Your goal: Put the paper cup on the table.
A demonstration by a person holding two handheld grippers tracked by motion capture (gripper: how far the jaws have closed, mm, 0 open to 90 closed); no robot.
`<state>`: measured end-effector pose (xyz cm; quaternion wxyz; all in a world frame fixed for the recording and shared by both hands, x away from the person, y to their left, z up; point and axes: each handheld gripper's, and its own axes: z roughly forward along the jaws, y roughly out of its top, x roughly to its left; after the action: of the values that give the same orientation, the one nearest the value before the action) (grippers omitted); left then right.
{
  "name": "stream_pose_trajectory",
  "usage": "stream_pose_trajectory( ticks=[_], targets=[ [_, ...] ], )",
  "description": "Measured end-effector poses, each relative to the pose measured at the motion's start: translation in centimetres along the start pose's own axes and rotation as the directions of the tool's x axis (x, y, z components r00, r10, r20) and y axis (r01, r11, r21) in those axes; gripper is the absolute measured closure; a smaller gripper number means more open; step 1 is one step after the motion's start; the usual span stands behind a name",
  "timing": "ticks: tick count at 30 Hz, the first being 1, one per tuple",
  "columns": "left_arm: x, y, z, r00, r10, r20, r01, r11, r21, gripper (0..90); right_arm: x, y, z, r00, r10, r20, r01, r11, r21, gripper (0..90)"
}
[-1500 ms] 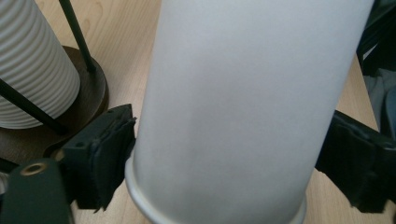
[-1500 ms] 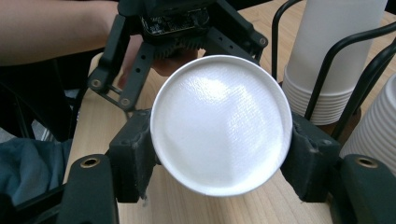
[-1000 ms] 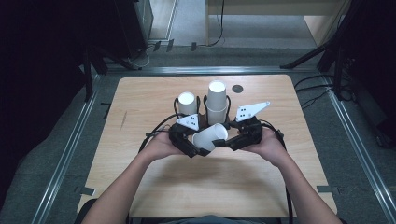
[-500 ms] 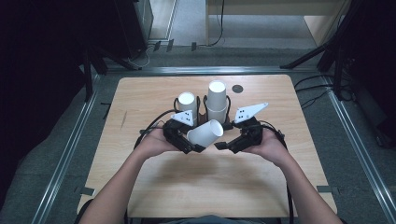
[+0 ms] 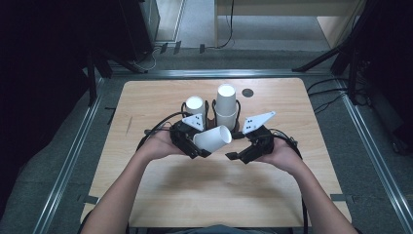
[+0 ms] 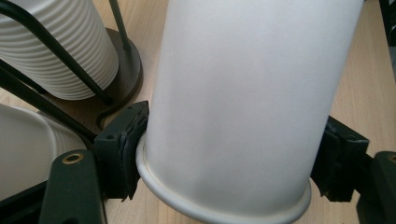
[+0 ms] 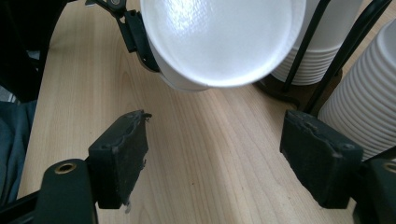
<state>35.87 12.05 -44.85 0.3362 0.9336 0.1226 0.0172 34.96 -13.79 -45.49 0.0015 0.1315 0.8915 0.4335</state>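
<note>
A white paper cup [image 5: 213, 137] lies on its side above the table, and my left gripper [image 5: 199, 146] is shut on it. In the left gripper view the pads press on both sides of the cup [image 6: 233, 107] near its rolled rim. My right gripper [image 5: 234, 146] stands just right of the cup. Its jaws have just been opening and now stand open with nothing between them. In the right gripper view, the right gripper [image 7: 215, 163] frames bare wood, and the cup's round end [image 7: 219, 37] faces it a little farther off.
Behind the grippers two black wire holders carry stacked white cups, a short stack [image 5: 195, 105] and a taller stack [image 5: 226, 102]. The stacks also appear close by [image 6: 65, 46] [image 7: 364, 102]. The wooden table [image 5: 160, 195] ends in metal rails.
My right gripper has let go of the cup and opened wide, drawing slightly to the right. The cup stays in my left gripper, now tipped more on its side.
</note>
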Motion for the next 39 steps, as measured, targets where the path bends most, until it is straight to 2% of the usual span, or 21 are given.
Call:
stream_pose_trajectory(
  ticks=[7,17,29,32,36,39],
  targets=[
    [-0.1,0.4,0.8,0.9996,0.025,0.016,-0.026,0.9981,0.056,23.9,-0.1,-0.2,0.0,1.0000,-0.003,0.006,0.003,1.000,0.005,23.2],
    [-0.4,0.7,2.2,0.9981,0.056,0.028,-0.059,0.9899,0.129,23.9,-0.2,-0.3,0.5,0.9999,-0.014,0.004,0.014,1.000,0.017,23.2],
    [-1.0,0.9,3.9,0.9952,0.082,0.054,-0.091,0.9804,0.175,23.7,0.2,-0.1,1.3,0.9988,-0.040,-0.026,0.041,0.998,0.041,23.7],
    [-1.1,0.9,4.0,0.9949,0.084,0.056,-0.093,0.9799,0.177,23.6,0.3,0.0,1.6,0.9985,-0.040,-0.036,0.042,0.998,0.053,25.0],
    [-1.1,1.0,4.2,0.9943,0.090,0.056,-0.099,0.9768,0.190,23.5,0.4,0.0,1.8,0.9979,-0.039,-0.052,0.043,0.997,0.071,31.0],
    [-1.1,0.9,4.2,0.9949,0.082,0.059,-0.091,0.9787,0.184,23.2,0.4,0.1,1.8,0.9974,-0.045,-0.055,0.050,0.996,0.076,33.3]
  ],
)
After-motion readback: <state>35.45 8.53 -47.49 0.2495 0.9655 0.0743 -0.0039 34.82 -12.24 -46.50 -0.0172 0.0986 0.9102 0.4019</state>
